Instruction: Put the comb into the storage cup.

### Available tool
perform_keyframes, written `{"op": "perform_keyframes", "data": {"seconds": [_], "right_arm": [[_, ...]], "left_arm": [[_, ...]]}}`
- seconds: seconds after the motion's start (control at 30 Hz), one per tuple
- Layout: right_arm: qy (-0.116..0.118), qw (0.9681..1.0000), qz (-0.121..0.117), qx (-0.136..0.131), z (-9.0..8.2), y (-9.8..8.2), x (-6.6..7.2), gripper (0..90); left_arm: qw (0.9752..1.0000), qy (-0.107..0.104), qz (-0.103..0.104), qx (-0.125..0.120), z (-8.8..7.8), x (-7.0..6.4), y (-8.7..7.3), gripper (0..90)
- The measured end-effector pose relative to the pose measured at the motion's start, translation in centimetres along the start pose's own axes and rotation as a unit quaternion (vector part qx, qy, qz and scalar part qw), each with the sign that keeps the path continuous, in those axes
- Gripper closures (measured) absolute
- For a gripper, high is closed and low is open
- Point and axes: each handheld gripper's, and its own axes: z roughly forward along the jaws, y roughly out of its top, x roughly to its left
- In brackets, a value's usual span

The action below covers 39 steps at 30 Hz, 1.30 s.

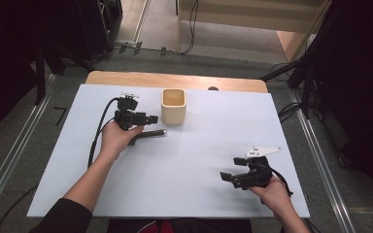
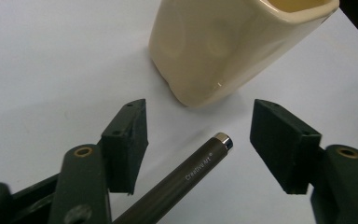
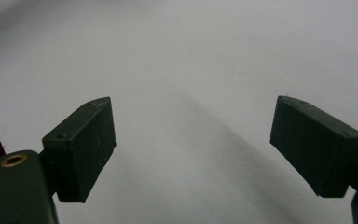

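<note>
A dark pen (image 1: 151, 132) with a silver tip lies on the white tabletop (image 1: 199, 155), just left of a cream square cup (image 1: 173, 106). My left gripper (image 1: 150, 119) hovers over the pen, pointing toward the cup. In the left gripper view its jaws straddle the pen (image 2: 186, 179). The pads stand apart from the barrel, so the left gripper (image 2: 200, 137) is open. The cup (image 2: 228, 46) stands upright just beyond the pen's tip. My right gripper (image 1: 229, 176) rests near the front right of the table. Its jaws are wide apart over bare white surface, so the right gripper (image 3: 193, 140) is open.
A wooden table edge (image 1: 175, 79) shows behind the white top. Metal rails (image 1: 9, 160) run along the floor on both sides. Cables and dark stands (image 1: 296, 73) sit beyond the far corners. A black cable (image 1: 99, 126) trails from the left gripper.
</note>
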Motion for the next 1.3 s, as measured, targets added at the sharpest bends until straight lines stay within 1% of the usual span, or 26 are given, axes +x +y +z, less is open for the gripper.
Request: {"op": "perform_keyframes", "data": {"seconds": [0.07,0.1,0.13,0.17,0.2,0.23,0.27,0.33,0.4,0.47,0.53,0.6,0.63,0.67,0.77,0.8,0.87,1.03,1.13,1.3], "right_arm": [[0.000,1.0000,0.000,0.000,0.0,0.0,0.0,12.4],[0.000,1.0000,-0.001,0.000,0.0,0.0,0.0,12.4],[0.001,1.0000,-0.001,0.001,0.0,0.0,0.0,12.4],[0.001,1.0000,-0.001,0.001,0.0,0.0,0.0,12.4],[0.001,1.0000,-0.001,0.001,0.0,0.0,0.0,12.4],[0.001,1.0000,-0.002,0.002,0.0,0.0,0.0,12.4],[0.001,1.0000,-0.003,0.002,0.0,0.0,0.0,12.4],[0.001,1.0000,-0.003,0.002,0.1,0.0,0.0,12.4],[0.001,1.0000,-0.004,0.002,0.0,0.0,0.0,12.4],[0.002,1.0000,-0.004,0.002,0.0,0.0,0.0,12.4],[0.002,1.0000,-0.002,0.002,0.0,0.0,0.0,12.4],[0.002,1.0000,-0.005,0.002,0.0,0.0,0.0,12.4],[0.002,1.0000,-0.005,0.002,0.0,0.0,0.0,12.4],[0.002,1.0000,-0.004,0.003,0.1,0.0,0.0,12.4],[0.003,1.0000,-0.005,0.003,0.1,0.0,0.0,12.4],[0.003,1.0000,-0.006,0.003,0.1,0.0,0.0,12.4],[0.003,1.0000,-0.007,0.003,0.1,0.0,0.0,12.4],[0.005,1.0000,-0.007,0.004,0.2,0.1,0.0,12.4],[0.005,1.0000,-0.006,0.005,0.2,0.1,0.0,12.4],[0.005,1.0000,-0.006,0.005,0.2,0.1,0.0,12.4]], "left_arm": [[0.9999,0.002,0.013,0.000,0.1,-0.1,-0.2,51.5],[0.9997,0.001,0.025,-0.003,0.2,-0.2,-0.4,59.7],[0.9997,-0.007,0.022,-0.007,0.3,-0.2,-0.6,71.1],[0.9997,-0.015,0.018,-0.005,0.4,-0.1,-0.7,78.7],[0.9997,-0.021,0.016,0.000,0.7,-0.1,-0.9,88.5],[0.9996,-0.021,0.019,0.004,1.0,0.0,-1.0,90.0],[0.9995,-0.020,0.023,0.009,1.2,0.0,-1.1,90.0],[0.9996,-0.014,0.026,0.004,1.5,0.0,-1.3,90.0],[0.9996,-0.016,0.024,0.005,1.6,0.1,-1.3,90.0],[0.9995,-0.008,0.030,0.005,1.9,0.1,-1.5,90.0],[0.9996,-0.006,0.028,0.004,2.1,0.1,-1.6,90.0],[0.9998,-0.011,0.013,0.007,2.5,0.5,-1.8,90.0],[0.9998,-0.010,0.012,0.010,2.7,0.5,-1.9,90.0],[0.9998,-0.006,0.015,0.012,2.8,0.6,-2.0,90.0],[0.9997,-0.003,0.018,0.017,3.1,0.6,-2.1,90.0],[0.9997,-0.003,0.018,0.017,3.1,0.6,-2.1,90.0],[0.9996,-0.002,0.015,0.025,3.5,0.7,-2.3,90.0],[0.9995,0.000,0.014,0.028,3.7,0.7,-2.3,90.0],[0.9993,0.000,0.016,0.032,3.9,0.7,-2.4,90.0],[0.9987,0.000,0.026,0.043,4.2,0.4,-2.6,90.0]]}}
